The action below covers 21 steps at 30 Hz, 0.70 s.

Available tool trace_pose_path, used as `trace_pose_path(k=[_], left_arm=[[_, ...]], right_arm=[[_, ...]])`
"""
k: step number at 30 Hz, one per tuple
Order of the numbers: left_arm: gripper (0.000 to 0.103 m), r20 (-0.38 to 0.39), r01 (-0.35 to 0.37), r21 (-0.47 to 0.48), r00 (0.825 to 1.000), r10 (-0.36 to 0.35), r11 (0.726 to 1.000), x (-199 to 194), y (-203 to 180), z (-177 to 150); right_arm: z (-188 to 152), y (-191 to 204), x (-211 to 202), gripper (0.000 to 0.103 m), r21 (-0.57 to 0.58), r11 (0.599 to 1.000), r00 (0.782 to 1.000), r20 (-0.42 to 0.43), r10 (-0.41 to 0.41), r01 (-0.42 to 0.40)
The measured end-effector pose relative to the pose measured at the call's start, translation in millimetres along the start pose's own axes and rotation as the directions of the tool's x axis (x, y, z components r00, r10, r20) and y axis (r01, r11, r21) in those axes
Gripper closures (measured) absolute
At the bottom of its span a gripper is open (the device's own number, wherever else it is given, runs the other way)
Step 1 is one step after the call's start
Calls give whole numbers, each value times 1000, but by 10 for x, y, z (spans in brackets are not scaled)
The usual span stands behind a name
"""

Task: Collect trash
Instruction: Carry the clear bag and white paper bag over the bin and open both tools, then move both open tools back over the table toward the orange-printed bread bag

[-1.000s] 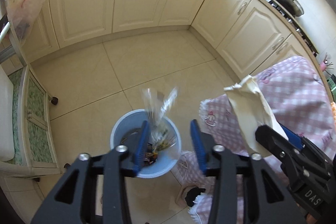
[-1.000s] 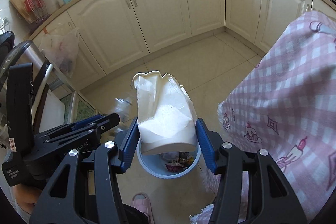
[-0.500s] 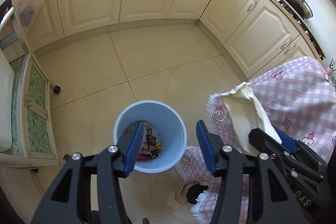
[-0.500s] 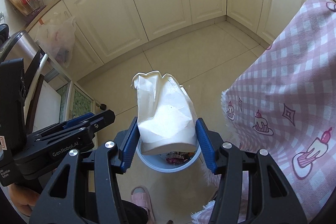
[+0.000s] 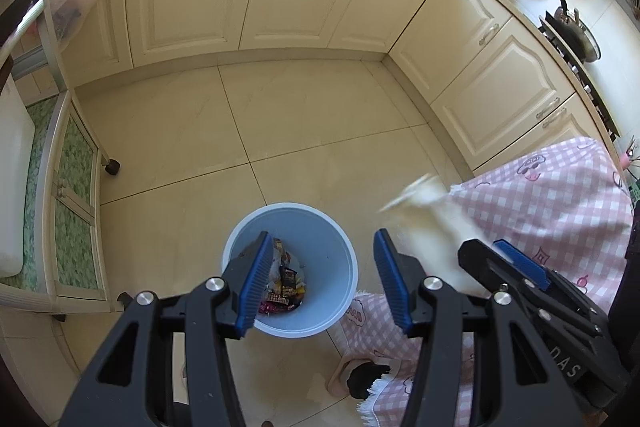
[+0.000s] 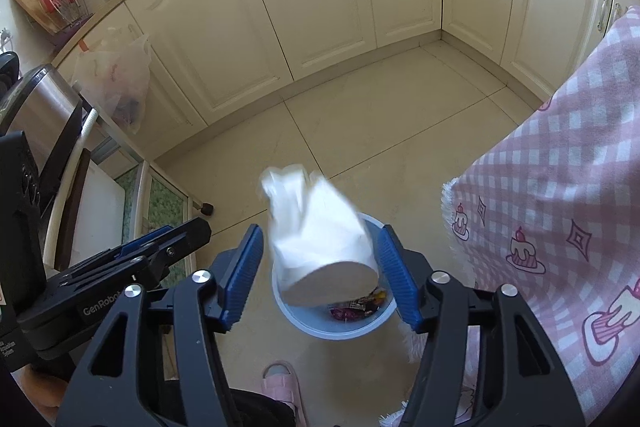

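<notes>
Right wrist view: right tongs (image 6: 320, 273) were opening, white paper bag (image 6: 320, 239) loose between the pads, blurred, directly above the blue bin (image 6: 340, 327). Left tongs (image 5: 318, 281) spread, empty, over the bin with wrappers (image 5: 286, 287) inside. Bag not yet in.

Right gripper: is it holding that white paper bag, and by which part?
Not really. The right gripper is opening; the white paper bag sits blurred between the pads, gaps on both sides, above the blue bin. Left gripper holds nothing.
</notes>
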<state>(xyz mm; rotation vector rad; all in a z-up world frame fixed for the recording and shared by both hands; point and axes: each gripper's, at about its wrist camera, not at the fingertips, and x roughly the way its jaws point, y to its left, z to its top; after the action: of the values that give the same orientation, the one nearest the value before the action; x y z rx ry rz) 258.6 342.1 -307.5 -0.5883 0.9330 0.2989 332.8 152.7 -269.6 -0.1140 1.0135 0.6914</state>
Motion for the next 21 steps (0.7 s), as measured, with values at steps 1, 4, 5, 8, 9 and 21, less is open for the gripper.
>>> trace_pose_path(k=[1, 4, 5, 8, 9, 21], left_arm=[[51, -1, 1, 1, 1000, -1, 1000, -2, -4, 2], [51, -7, 0, 13, 1000, 0, 1000, -4, -43, -4], [51, -7, 2, 16, 1000, -2, 1000, -12, -61, -7], [51, -6, 18, 30, 1000, -18, 999, -59, -166, -28], [51, -3, 23, 43, 1000, -23, 999, -94, -236, -34], [51, 91, 116, 224, 986, -139, 968, -812, -1344, -121]], right_arm=[[2, 4, -2, 44, -5, 1000, 1000, 2, -6, 6], [-2, -21, -36, 44, -3, 1000, 1000, 1, -15, 15], [-6, -37, -64, 44, -2, 1000, 1000, 5, -20, 20], [-17, -107, -201, 44, -4, 999, 999, 22, -39, 39], [-17, -133, -270, 44, -4, 999, 998, 33, -48, 48], [-57, -523, -1492, 47, 20, 999, 980, 195, -50, 47]])
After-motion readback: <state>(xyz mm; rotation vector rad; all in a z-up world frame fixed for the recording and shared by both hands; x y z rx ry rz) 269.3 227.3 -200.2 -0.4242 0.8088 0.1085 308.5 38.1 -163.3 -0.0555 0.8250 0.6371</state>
